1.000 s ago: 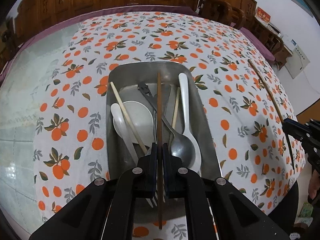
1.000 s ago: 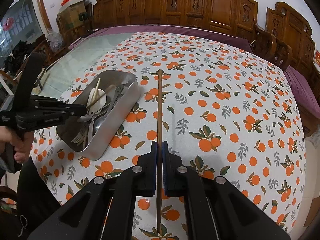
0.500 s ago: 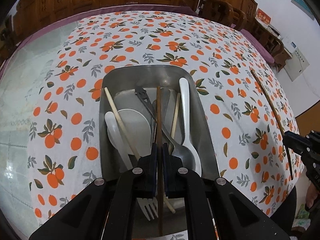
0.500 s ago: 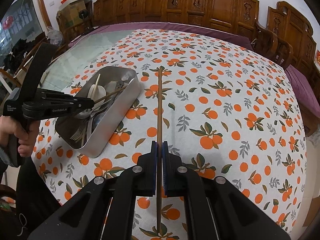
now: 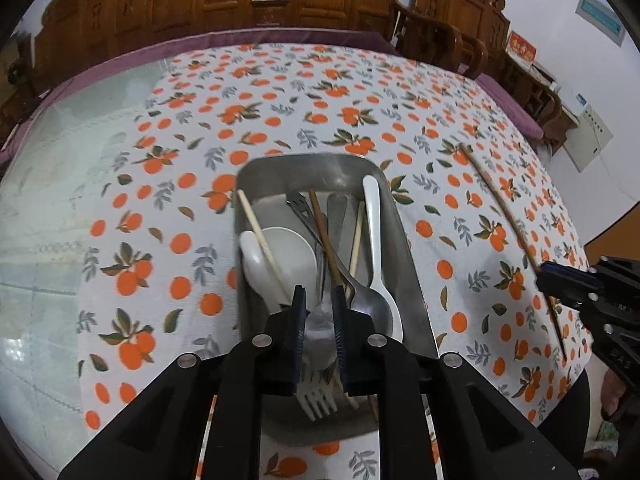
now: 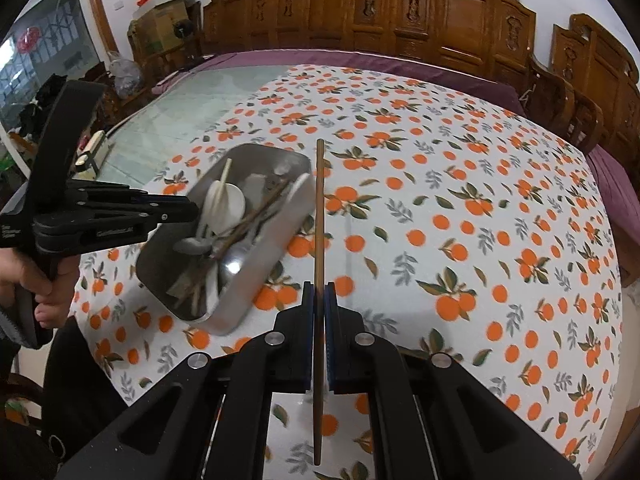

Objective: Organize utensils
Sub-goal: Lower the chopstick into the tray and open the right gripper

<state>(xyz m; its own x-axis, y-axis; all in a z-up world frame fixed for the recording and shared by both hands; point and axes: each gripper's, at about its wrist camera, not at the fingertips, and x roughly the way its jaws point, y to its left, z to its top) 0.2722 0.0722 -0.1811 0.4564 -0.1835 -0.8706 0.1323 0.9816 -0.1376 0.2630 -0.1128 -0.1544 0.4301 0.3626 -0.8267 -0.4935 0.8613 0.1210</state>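
Since a second ago the left claw [image 5: 319,312] has let go of the dark chopstick [image 5: 325,236]; its jaws are opening with nothing pinched, and the stick now lies slanted in the metal tray [image 5: 404,236] among spoons and a fork. Right claw [image 6: 319,308] is pressed tight on the second dark chopstick [image 6: 319,216], held above the desk [image 6: 460,208] just right of the tray. Risks: its long free end could catch the tray's near rim, or the stick could pivot in the narrow pinch and drop outside the tray.
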